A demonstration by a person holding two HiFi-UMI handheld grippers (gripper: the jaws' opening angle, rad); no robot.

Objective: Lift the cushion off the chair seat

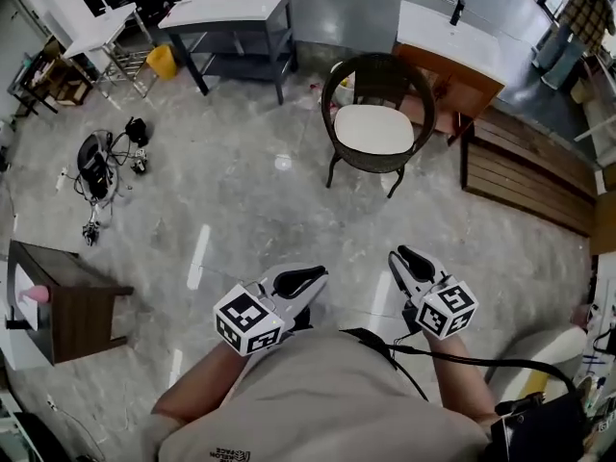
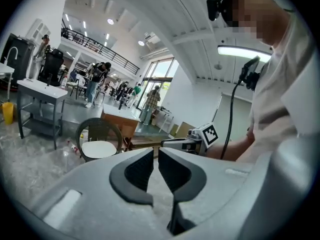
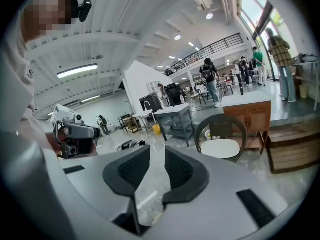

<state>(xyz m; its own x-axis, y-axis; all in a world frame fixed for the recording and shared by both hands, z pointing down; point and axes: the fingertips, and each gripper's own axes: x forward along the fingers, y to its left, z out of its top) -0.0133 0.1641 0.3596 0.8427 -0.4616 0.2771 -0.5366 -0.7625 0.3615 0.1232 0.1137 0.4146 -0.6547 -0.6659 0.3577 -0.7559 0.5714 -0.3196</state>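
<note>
A white cushion (image 1: 373, 129) lies on the seat of a dark wicker chair (image 1: 376, 64), a few steps ahead on the marble floor. It also shows as the cushion (image 2: 98, 148) in the left gripper view and the cushion (image 3: 220, 148) in the right gripper view, small and far off. My left gripper (image 1: 320, 275) is held near my waist, its jaws a narrow slit apart with only floor between them. My right gripper (image 1: 398, 254) is beside it, jaws parted wider and empty. Both point toward the chair, well short of it.
Behind the chair stand a wooden cabinet with a white top (image 1: 448, 41) and a low slatted wooden platform (image 1: 529, 171). A grey table (image 1: 231, 8) and yellow bin (image 1: 162, 61) are at the back left. Cables and gear (image 1: 96, 166) lie on the floor; a dark side table (image 1: 67, 301) is at left.
</note>
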